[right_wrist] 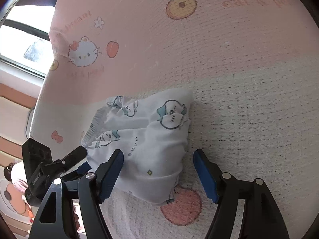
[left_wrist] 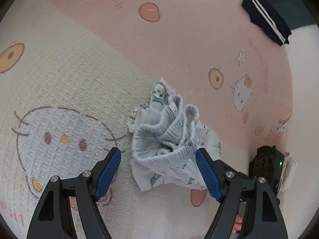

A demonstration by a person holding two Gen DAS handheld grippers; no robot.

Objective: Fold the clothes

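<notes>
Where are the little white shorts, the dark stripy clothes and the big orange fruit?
little white shorts (right_wrist: 159, 139): right wrist view, on the plain fabric.
dark stripy clothes (left_wrist: 266, 19): left wrist view, beside the stripes.
big orange fruit (right_wrist: 181, 5): right wrist view, its middle.

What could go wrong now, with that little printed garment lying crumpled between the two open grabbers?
The garment lies bunched, its gathered waistband twisted, so a grab may catch several layers and fold it crooked. Both the left gripper and right gripper stand open close together and might bump.
</notes>
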